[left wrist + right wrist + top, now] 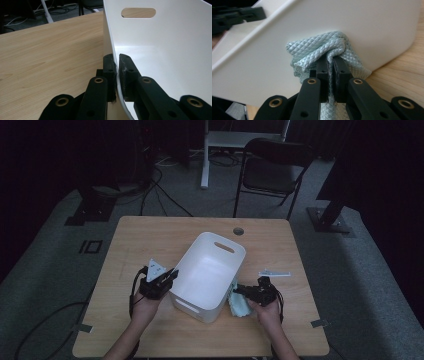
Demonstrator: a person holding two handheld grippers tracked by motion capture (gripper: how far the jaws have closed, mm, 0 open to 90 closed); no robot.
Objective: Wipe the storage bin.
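White plastic bin (207,275) sitting roughly mid-table on the light wood table (150,232), turned at an angle, handle slot on the far end wall. Left gripper (167,276) clamped right on the bin's rim at its left side: in the left gripper view, one jaw outside the wall, the other inside, thin white wall (117,75) pinched tight between the pads, basically no gap. Grey three-cornered plate sitting on top of that gripper in the high view.

Right gripper (241,291) closed down on a pale blue-green cloth (240,305), waffle/diamond texture pretty obvious up close (324,47). Jaws nearly together, a fold of fabric squeezed between them, the rest bunched up ahead of the tips and pressed against the bin's outer wall (367,27) on its right side. Cloth resting outside the bin, down by the table surface, just beside the near right corner.

Also on the table: small flat pale strip (274,273) just right of the bin, apart from the right gripper. Round cable hole (238,231) near the far edge. Dark folding chair (272,167) behind the table, on grey carpet. Lighting pretty dim overall.
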